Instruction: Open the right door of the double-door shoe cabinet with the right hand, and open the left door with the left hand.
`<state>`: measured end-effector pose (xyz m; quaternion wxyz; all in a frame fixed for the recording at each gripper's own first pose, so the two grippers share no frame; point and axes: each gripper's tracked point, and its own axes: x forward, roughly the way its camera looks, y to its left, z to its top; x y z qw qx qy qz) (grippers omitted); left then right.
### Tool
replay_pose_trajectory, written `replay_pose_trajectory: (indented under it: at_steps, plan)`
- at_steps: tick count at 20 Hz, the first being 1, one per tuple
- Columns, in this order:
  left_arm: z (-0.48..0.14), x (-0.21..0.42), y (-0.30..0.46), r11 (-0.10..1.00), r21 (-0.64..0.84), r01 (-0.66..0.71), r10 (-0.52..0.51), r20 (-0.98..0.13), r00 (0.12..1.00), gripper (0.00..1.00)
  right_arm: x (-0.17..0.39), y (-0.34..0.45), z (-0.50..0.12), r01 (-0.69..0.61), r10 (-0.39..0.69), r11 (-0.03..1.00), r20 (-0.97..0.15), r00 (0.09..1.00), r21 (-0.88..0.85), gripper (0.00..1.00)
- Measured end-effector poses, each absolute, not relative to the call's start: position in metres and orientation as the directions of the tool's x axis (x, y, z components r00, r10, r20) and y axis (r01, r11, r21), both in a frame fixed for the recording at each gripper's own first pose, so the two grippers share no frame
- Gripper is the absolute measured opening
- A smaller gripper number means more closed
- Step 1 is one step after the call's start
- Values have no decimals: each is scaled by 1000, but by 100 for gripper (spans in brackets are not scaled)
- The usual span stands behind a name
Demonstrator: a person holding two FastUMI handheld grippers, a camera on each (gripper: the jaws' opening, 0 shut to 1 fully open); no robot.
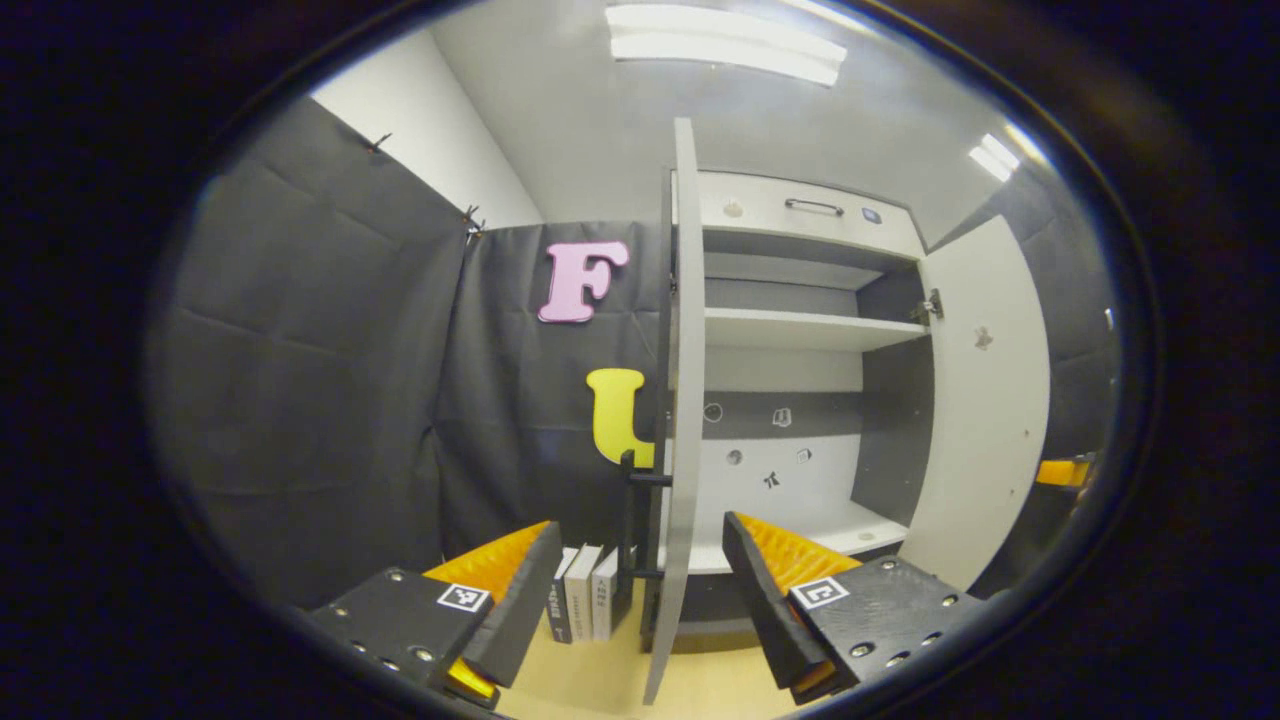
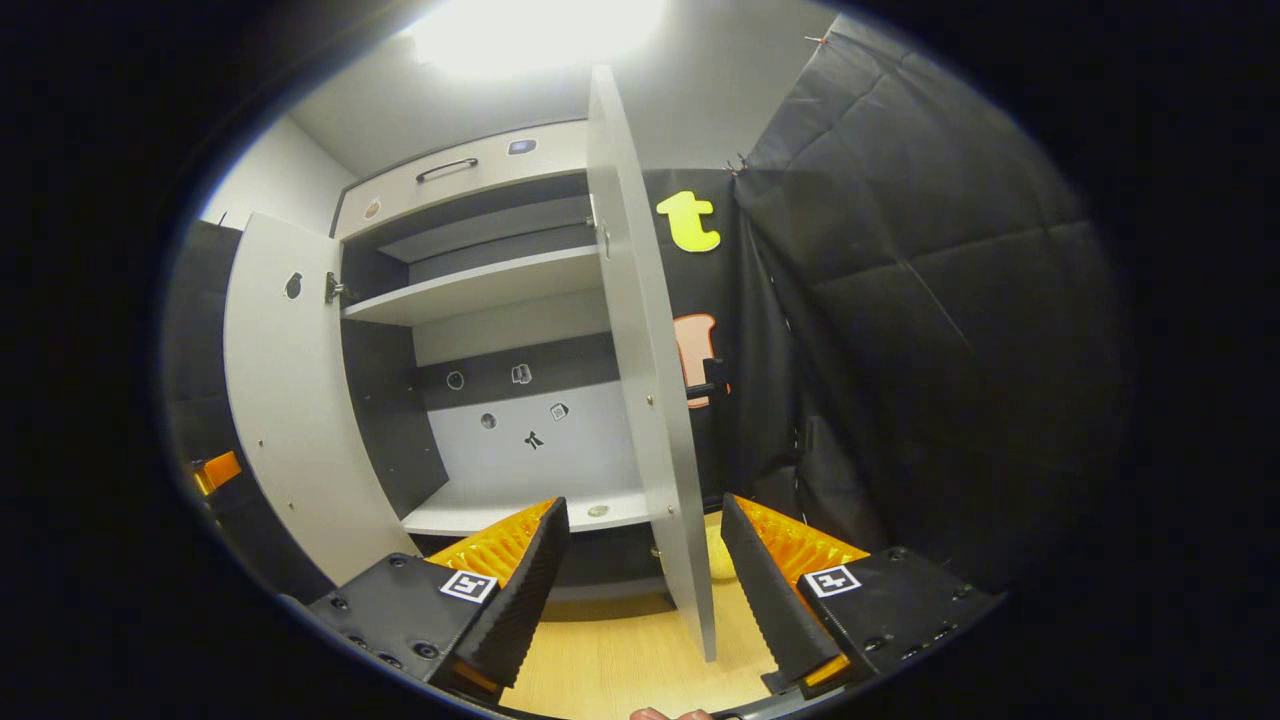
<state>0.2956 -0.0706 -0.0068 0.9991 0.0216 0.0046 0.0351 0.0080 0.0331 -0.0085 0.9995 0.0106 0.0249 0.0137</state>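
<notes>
In the left gripper view, the left door [image 1: 684,400] is seen edge-on at 12 o'clock between the widely spread fingers of the left gripper [image 1: 640,590], its long axis upright, and nothing is held. In the right gripper view, the right door [image 2: 645,380] stands likewise at 12 o'clock of the wide-open, empty right gripper [image 2: 645,580]; both doors of the shoe cabinet [image 2: 480,290] are judged already swung open

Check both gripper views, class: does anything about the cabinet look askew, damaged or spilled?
Nothing stands out. Both doors, the left door and the right door, hang straight and wide open, the shelf sits level, and nothing is spilled on the floor.
</notes>
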Motion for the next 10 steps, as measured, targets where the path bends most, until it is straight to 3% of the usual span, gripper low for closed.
replay_pose_trajectory:
  at_steps: [1,5,10]
  plan:
    - [-5,295,-71,995,26,-96,96,-1,995,93,8,35,-8,-27,28,999,-41,999,20,95]
    - [-16,292,-99,996,-83,-38,36,-25,999,94,8,39,-14,-4,3,999,-26,1000,-53,95]
    - [-34,284,-100,997,-78,-15,8,-91,996,93,3,61,-29,-22,20,997,-27,999,-74,95]
